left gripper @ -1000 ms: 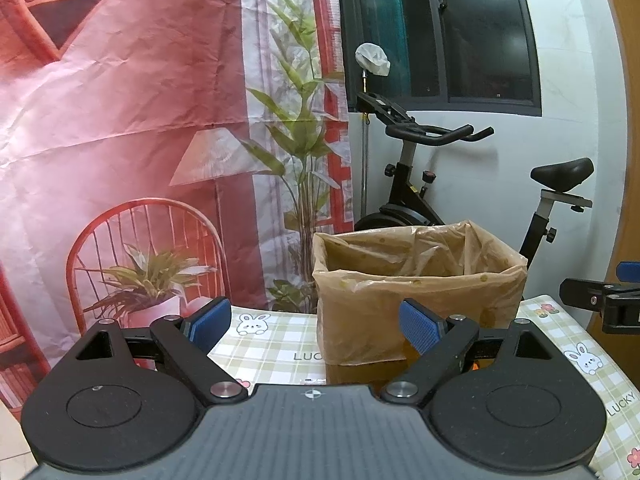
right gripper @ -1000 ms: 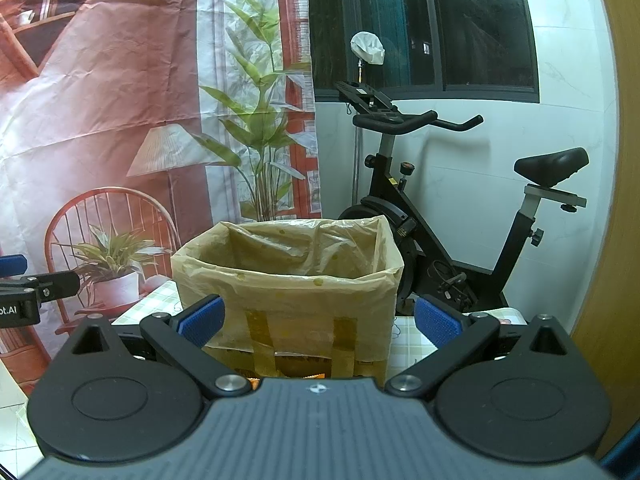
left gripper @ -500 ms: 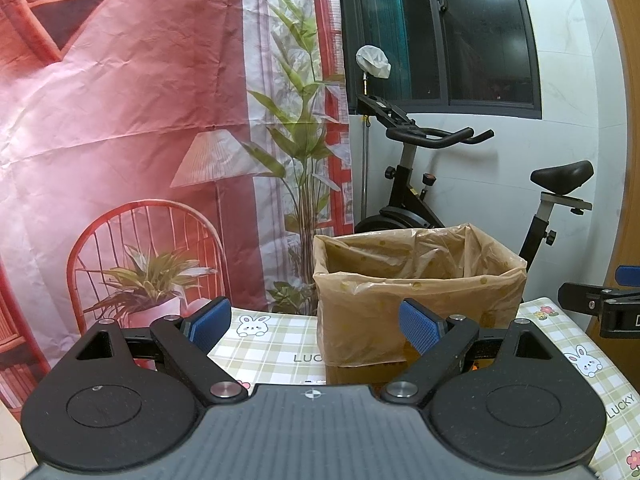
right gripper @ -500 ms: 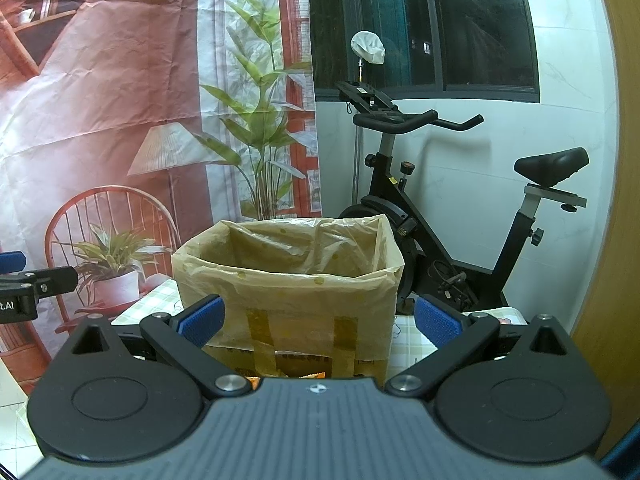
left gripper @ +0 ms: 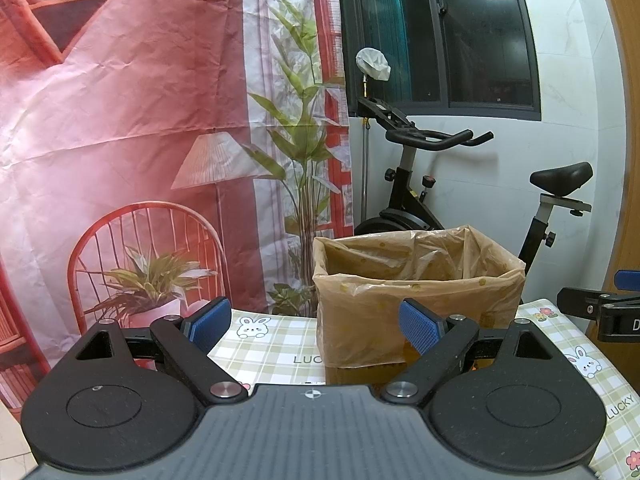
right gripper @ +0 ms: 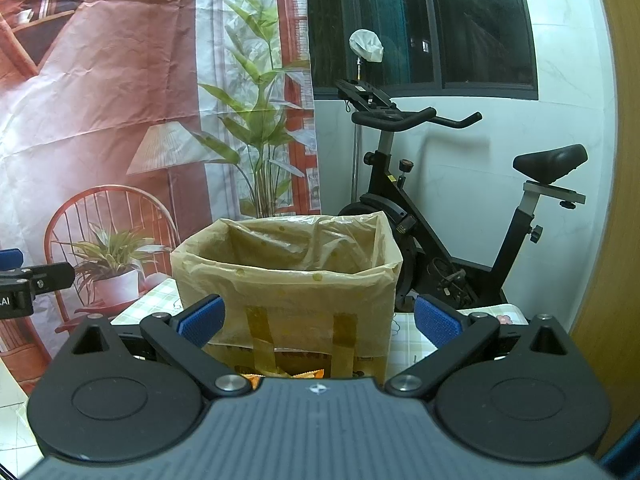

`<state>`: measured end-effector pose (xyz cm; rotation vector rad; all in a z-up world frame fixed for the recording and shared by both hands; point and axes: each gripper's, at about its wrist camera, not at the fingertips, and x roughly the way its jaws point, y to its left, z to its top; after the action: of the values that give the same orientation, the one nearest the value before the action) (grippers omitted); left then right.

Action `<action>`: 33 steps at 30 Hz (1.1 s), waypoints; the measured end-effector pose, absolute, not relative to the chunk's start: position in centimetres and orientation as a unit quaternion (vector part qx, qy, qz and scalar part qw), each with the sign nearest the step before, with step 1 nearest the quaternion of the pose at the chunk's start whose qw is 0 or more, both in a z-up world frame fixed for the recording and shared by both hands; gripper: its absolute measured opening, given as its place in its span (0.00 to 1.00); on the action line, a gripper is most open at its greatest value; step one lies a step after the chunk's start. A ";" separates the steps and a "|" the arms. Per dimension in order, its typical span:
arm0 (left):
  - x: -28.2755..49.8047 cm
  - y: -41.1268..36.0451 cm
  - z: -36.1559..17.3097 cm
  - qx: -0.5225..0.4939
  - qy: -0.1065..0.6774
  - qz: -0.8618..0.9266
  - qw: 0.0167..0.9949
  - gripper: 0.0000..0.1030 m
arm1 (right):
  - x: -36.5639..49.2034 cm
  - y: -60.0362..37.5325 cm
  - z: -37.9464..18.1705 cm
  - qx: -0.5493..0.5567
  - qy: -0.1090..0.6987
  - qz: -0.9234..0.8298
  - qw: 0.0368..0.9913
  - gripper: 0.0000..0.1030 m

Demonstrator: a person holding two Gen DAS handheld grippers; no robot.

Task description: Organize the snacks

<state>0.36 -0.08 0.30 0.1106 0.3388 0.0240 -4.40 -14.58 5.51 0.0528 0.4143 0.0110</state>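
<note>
Behind the table [left gripper: 276,344] hangs a printed backdrop [left gripper: 120,120] w/ a red chair, lamp and plants; to its right we see a dark window [left gripper: 460,36] and a black exercise bike [left gripper: 424,184] against a white wall. Checked tablecloth w/ bunny prints and "LUCKY" lettering covers the table.

Cardboard box [right gripper: 286,280] lined w/ a tan plastic bag stands upright on the cloth, top open; the bag folds over its rim and tape strips run down the front face. Through the right wrist cam, a bit of orange snack packaging [right gripper: 280,374] shows at the box's base, mostly hidden by our gripper body, so we can't tell what kind.

Left gripper [left gripper: 312,322] hangs above the table's near side, jaws spread wide w/ nothing between the blue pads [left gripper: 210,318]; box sits ahead and slightly right of centre. Right gripper [right gripper: 318,320] is likewise released and empty, pads [right gripper: 436,322] either side of the box in view but not touching it. Each gripper's tip shows at the edge of the other's cam: right one at far right, left one at far left, both approx level w/ the box.
</note>
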 end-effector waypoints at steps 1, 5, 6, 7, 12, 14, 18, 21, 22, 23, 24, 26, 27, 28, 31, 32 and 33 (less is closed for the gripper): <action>0.4 -0.1 0.3 0.055 0.168 0.012 0.984 0.90 | -4.4 -14.6 5.5 0.026 0.206 0.005 0.978 1.00; 0.4 -0.1 0.3 0.055 0.168 0.012 0.984 0.90 | -4.4 -14.6 5.5 0.026 0.206 0.005 0.978 1.00; 0.4 -0.1 0.3 0.055 0.169 0.012 0.984 0.90 | -4.4 -14.6 5.5 0.027 0.206 0.005 0.978 1.00; 0.3 -0.1 0.3 0.055 0.168 0.012 0.984 0.90 | -4.4 -14.6 5.5 0.027 0.206 0.005 0.978 1.00; 0.3 -0.2 0.3 0.055 0.168 0.011 0.984 0.90 | -4.4 -14.6 5.6 0.026 0.206 0.005 0.978 1.00; 0.3 -0.2 0.3 0.055 0.168 0.011 0.984 0.90 | -4.4 -14.6 5.6 0.026 0.206 0.005 0.978 1.00; 0.3 -0.2 0.3 0.055 0.168 0.012 0.984 0.90 | -4.4 -14.6 5.6 0.027 0.207 0.006 0.978 1.00; 0.2 -0.2 0.3 0.054 0.169 0.010 0.984 0.90 | -4.4 -14.6 5.6 0.027 0.206 0.005 0.978 1.00; 0.1 -0.2 0.3 0.052 0.169 0.008 0.984 0.90 | -4.4 -14.6 5.6 0.027 0.207 0.005 0.978 1.00; 0.0 -0.2 0.3 0.051 0.169 0.006 0.984 0.90 | -4.5 -14.6 5.6 0.026 0.207 0.005 0.978 1.00; 0.0 -0.3 0.3 0.050 0.169 0.005 0.984 0.90 | -4.4 -14.6 5.6 0.026 0.207 0.005 0.978 1.00; 0.0 -0.2 0.3 0.047 0.169 0.003 0.985 0.90 | -4.4 -14.6 5.6 0.027 0.207 0.007 0.978 1.00; 0.0 -0.2 0.3 0.045 0.169 0.002 0.985 0.90 | -4.4 -14.6 5.6 0.027 0.208 0.007 0.978 1.00; 0.1 -0.2 0.3 0.045 0.169 0.001 0.985 0.90 | -4.4 -14.6 5.6 0.028 0.208 0.007 0.978 1.00; 0.2 -0.1 0.1 0.043 0.167 0.003 0.985 0.90 | -4.3 -14.6 5.5 0.027 0.208 0.009 0.978 1.00; 0.4 0.0 0.0 0.041 0.169 0.001 0.985 0.90 | -4.3 -14.5 5.4 0.027 0.209 0.011 0.977 1.00; 0.5 0.2 -0.2 0.040 0.174 -0.004 0.984 0.91 | -4.3 -14.6 4.9 0.027 0.211 0.011 0.977 1.00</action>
<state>0.54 0.17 -0.20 0.0796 0.3499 -0.0083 -4.33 -14.63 4.92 0.0552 0.4245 0.0228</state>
